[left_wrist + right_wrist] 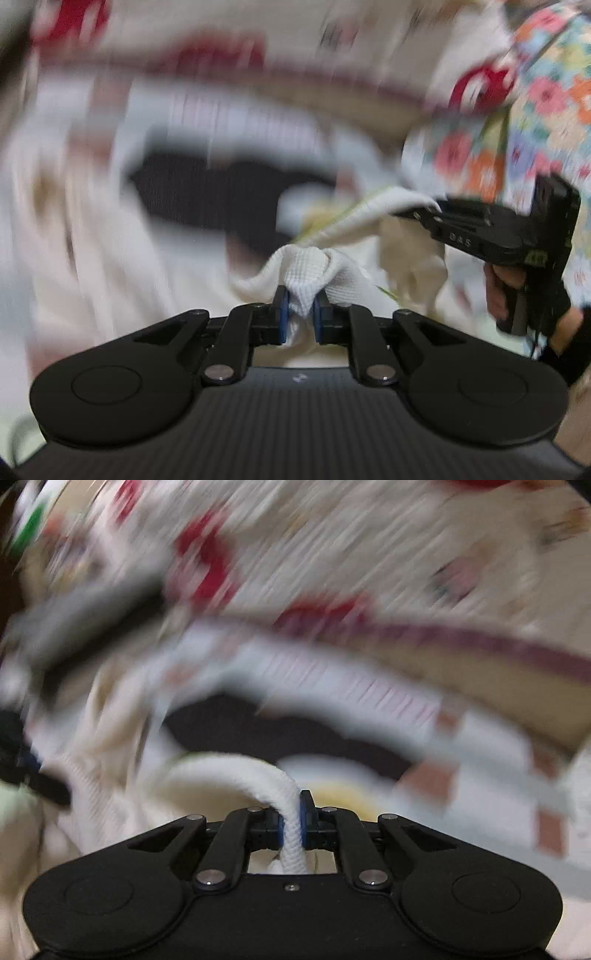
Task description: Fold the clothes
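A white waffle-textured garment with a thin green-yellow trim hangs between both grippers. My left gripper is shut on a bunched fold of it, blue pads pinching the cloth. In the left wrist view the right gripper comes in from the right, held by a gloved hand, and it pinches the garment's other edge. In the right wrist view my right gripper is shut on a rolled white edge of the garment that arcs away to the left. Both views are heavily motion-blurred.
Below lies a cream bedspread with red motifs and a dark red stripe. A dark item with a pale border lies on it. The person's floral clothing fills the upper right of the left wrist view.
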`<state>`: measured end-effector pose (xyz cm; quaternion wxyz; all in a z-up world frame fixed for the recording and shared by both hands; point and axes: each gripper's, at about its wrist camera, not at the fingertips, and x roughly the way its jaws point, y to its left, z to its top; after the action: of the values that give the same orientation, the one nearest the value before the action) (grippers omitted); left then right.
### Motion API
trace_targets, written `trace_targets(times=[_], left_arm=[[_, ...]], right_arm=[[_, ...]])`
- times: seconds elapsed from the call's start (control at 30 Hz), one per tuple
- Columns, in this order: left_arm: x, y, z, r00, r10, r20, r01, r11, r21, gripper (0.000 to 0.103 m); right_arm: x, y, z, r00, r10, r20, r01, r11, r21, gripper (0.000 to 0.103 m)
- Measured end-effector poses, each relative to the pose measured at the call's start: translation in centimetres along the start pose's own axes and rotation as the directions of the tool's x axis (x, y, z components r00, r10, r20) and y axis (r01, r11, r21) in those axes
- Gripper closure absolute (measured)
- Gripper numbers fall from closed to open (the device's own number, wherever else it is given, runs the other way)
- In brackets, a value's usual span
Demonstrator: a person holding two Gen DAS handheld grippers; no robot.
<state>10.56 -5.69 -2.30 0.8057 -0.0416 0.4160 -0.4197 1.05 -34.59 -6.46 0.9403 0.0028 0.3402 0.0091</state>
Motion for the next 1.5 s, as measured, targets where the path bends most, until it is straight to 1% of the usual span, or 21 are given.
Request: trace_targets(times=[0.07,0.1,0.13,0.17,0.23,0.37,0.43,0.5,0.6,0.73,0.83,0.9,0.93,1.0,1.07,1.13,1.23,1.33,1.37,1.43,1.5], left_arm=[[-1.3,-1.0,2.8,0.989,0.023,0.147,-0.031,0.998,0.055,0.088],[-1.5,-1.1,3.4,0.98,0.027,0.195,-0.04,0.998,0.058,0.079],[-0.9,-1.0,3.5,0.979,0.024,0.202,-0.035,0.998,0.053,0.063],[0.3,-0.6,3.2,0.986,0.018,0.167,-0.026,0.999,0.044,0.059],[2.9,0.2,2.4,0.995,0.019,0.096,-0.021,0.999,0.026,0.059],[8.2,2.1,-1.0,0.989,0.129,-0.074,-0.128,0.992,0.021,0.06],[9.3,2.8,-1.5,0.98,0.167,-0.112,-0.164,0.986,0.035,0.059],[9.5,3.1,-0.8,0.977,0.19,-0.091,-0.186,0.981,0.059,0.057],[10.5,3.6,1.6,0.981,0.188,-0.041,-0.182,0.977,0.114,0.046],[15.0,4.7,5.0,0.975,0.222,-0.017,-0.214,0.954,0.212,0.043],[18.7,5.6,6.8,0.968,0.206,-0.144,-0.172,0.961,0.217,0.041],[20.3,6.0,7.5,0.962,0.139,-0.233,-0.102,0.981,0.166,0.041],[20.8,6.1,7.6,0.964,0.111,-0.243,-0.081,0.988,0.132,0.036],[21.5,6.0,7.9,0.967,0.102,-0.235,-0.075,0.99,0.121,0.04],[21.9,5.3,8.0,0.964,0.137,-0.226,-0.098,0.98,0.175,0.101],[21.3,4.7,8.0,0.969,0.153,-0.194,-0.111,0.971,0.21,0.1],[17.6,4.7,9.7,0.988,0.155,-0.018,-0.151,0.979,0.137,0.1],[13.6,5.2,11.8,0.952,0.256,0.167,-0.277,0.954,0.113,0.1],[13.4,5.8,12.1,0.951,0.259,0.17,-0.278,0.955,0.099,0.1],[15.0,7.3,11.5,0.947,0.304,0.107,-0.311,0.948,0.061,0.1],[17.0,8.4,10.6,0.931,0.361,0.047,-0.364,0.93,0.051,0.099]], right_arm=[[-1.8,-2.8,2.0,0.985,-0.098,0.14,0.077,0.986,0.146,0.094],[-2.7,-4.3,2.8,0.968,-0.15,0.2,0.102,0.968,0.231,0.094],[-3.1,-5.7,2.9,0.955,-0.193,0.225,0.118,0.943,0.31,0.093],[-2.8,-6.8,2.8,0.955,-0.21,0.21,0.129,0.93,0.344,0.093],[-1.3,-7.5,1.8,0.96,-0.24,0.145,0.188,0.934,0.305,0.093],[1.7,-8.1,0.1,0.966,-0.259,0.029,0.245,0.942,0.23,0.093],[3.6,-8.5,-0.6,0.967,-0.254,-0.038,0.256,0.943,0.214,0.092],[5.2,-9.1,-1.0,0.962,-0.256,-0.091,0.27,0.936,0.224,0.09],[6.2,-10.1,-1.3,0.961,-0.251,-0.112,0.273,0.924,0.269,0.089],[6.4,-11.1,-0.9,0.968,-0.233,-0.097,0.252,0.918,0.306,0.087],[6.3,-11.5,-0.3,0.972,-0.218,-0.083,0.233,0.932,0.278,0.086],[6.2,-11.7,0.1,0.975,-0.208,-0.074,0.22,0.941,0.259,0.087],[6.2,-11.9,0.3,0.977,-0.202,-0.07,0.213,0.945,0.249,0.087],[6.2,-12.0,0.7,0.98,-0.184,-0.071,0.196,0.955,0.223,0.087],[6.5,-12.3,1.0,0.985,-0.155,-0.071,0.167,0.959,0.227,0.087],[6.8,-12.8,1.4,0.989,-0.126,-0.073,0.14,0.958,0.25,0.087],[7.1,-13.3,2.6,0.994,-0.096,-0.053,0.107,0.954,0.282,0.088],[7.1,-13.4,4.7,0.997,-0.079,-0.006,0.077,0.952,0.295,0.088],[7.3,-13.1,5.9,0.996,-0.086,0.012,0.079,0.95,0.302,0.087],[9.1,-12.9,7.0,0.998,-0.059,-0.013,0.06,0.952,0.302,0.082],[10.9,-12.7,8.2,0.999,-0.03,-0.038,0.04,0.953,0.301,0.076]])
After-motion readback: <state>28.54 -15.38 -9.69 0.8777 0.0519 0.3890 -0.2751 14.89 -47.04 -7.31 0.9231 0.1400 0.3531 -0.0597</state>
